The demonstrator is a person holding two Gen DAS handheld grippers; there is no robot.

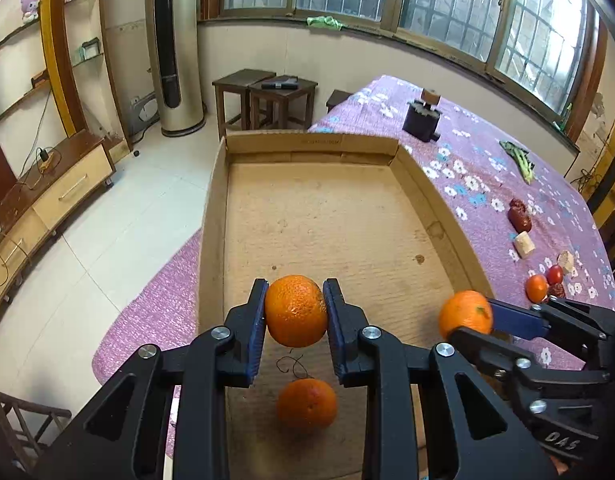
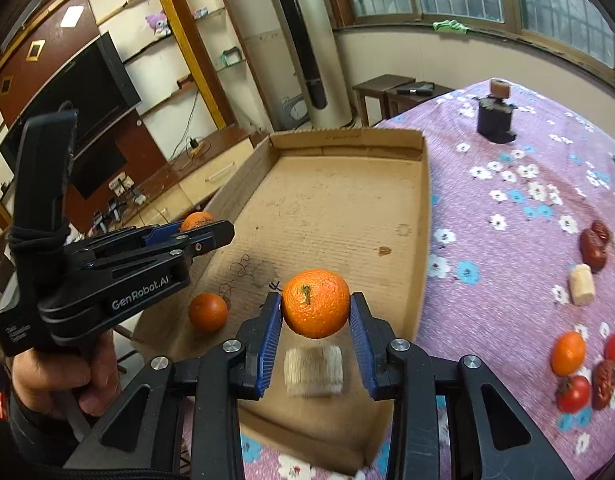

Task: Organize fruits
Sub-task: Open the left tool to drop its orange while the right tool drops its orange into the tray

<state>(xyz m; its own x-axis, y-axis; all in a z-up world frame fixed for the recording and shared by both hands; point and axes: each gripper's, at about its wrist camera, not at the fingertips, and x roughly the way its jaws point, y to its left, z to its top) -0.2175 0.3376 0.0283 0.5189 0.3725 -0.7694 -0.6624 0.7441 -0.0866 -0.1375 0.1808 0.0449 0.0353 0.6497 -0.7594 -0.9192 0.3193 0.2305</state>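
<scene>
While both tools hang above the cardboard tray (image 1: pixel 215 208), the left gripper (image 1: pixel 295 312) clamps one orange (image 1: pixel 296 310) and the right gripper (image 2: pixel 316 312) clamps another orange (image 2: pixel 316 309), presumably for release beside the orange already inside (image 1: pixel 306 404); the pale block (image 2: pixel 314 371) beneath is blurred.

Left gripper (image 1: pixel 295 312) clamps 1 orange (image 1: pixel 295 310); right gripper (image 2: pixel 316 314) clamps another orange (image 2: pixel 316 309).
</scene>
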